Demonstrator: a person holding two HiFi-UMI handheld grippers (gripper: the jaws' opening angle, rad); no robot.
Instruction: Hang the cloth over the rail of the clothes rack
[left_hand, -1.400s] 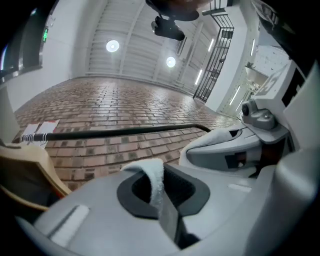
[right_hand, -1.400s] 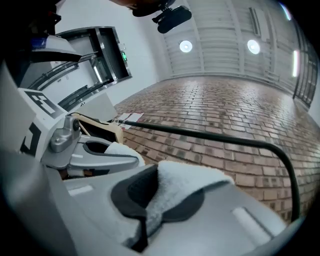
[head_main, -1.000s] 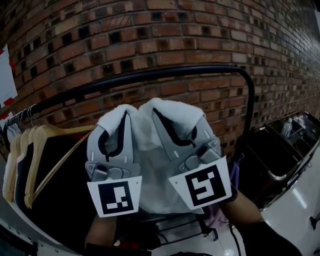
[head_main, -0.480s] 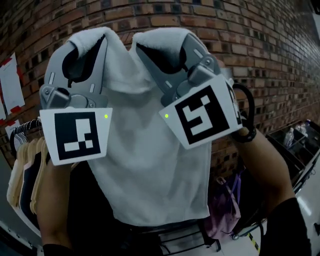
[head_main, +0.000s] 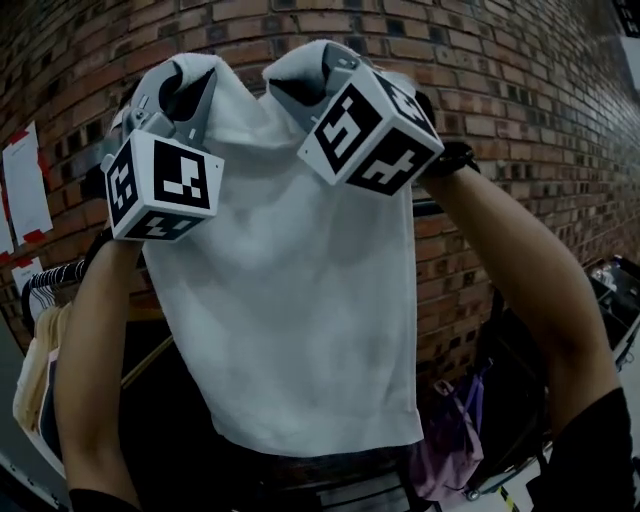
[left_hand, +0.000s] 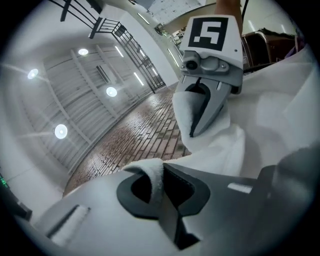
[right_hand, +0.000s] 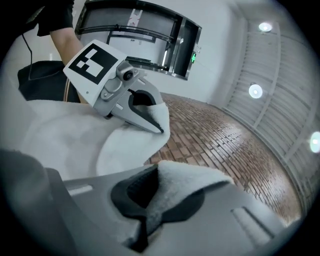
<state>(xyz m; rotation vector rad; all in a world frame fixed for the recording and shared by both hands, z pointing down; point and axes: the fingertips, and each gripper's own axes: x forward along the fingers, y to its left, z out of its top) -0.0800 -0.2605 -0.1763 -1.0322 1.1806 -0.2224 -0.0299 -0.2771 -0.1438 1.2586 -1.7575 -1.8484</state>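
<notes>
Your left gripper (head_main: 186, 72) and right gripper (head_main: 300, 78) clenched the white terry cloth (head_main: 290, 330) by its top corners. Long axis hung vertical; black metal rail (head_main: 428, 207) mostly hidden.

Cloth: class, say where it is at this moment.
In the head view the cloth hangs mid-frame before the brick wall, its top corners clamped by the left gripper and the right gripper, both held high.

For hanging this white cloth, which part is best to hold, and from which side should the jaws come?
Hold the cloth by its top edge, one pinch near each upper corner, coming from the person's side. The left gripper and right gripper are shut on it this way, and it hangs flat and spread out, which probably suits draping.
</notes>
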